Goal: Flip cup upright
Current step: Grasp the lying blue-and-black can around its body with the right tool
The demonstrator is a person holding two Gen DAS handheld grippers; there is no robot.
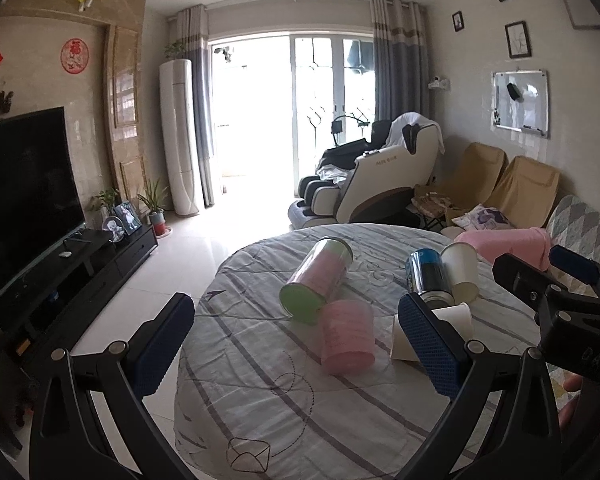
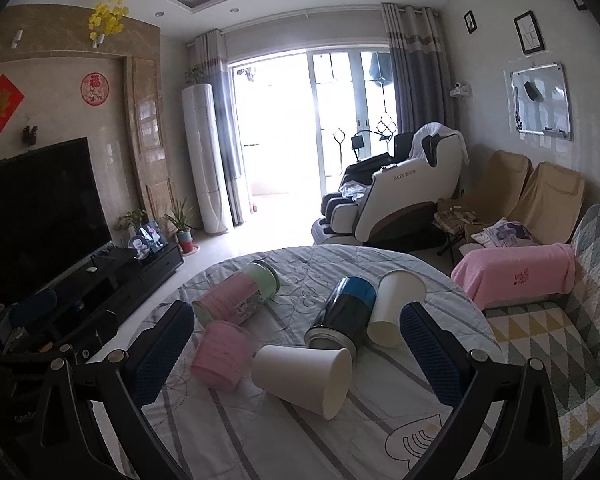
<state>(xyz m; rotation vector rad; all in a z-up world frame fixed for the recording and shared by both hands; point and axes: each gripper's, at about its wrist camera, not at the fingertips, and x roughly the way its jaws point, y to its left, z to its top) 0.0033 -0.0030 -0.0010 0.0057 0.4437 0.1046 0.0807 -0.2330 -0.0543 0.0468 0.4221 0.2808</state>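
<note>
Several cups and cans lie on their sides on a round table with a striped cloth (image 2: 284, 432). A white paper cup (image 2: 304, 380) lies nearest, between my right gripper's fingers, mouth to the right. A pink cup (image 2: 224, 354) lies to its left, also in the left wrist view (image 1: 348, 336). A second white cup (image 2: 394, 308) lies behind, next to a blue and black can (image 2: 340, 316). A pink and green can (image 2: 240, 296) lies at the back left. My right gripper (image 2: 296, 360) is open and empty above the table. My left gripper (image 1: 296, 344) is open and empty, over the pink cup.
The right gripper's body (image 1: 548, 292) shows at the right of the left wrist view. A sofa with a pink blanket (image 2: 516, 272) stands right of the table. A TV stand (image 2: 100, 280) is to the left, a massage chair (image 2: 396, 196) behind.
</note>
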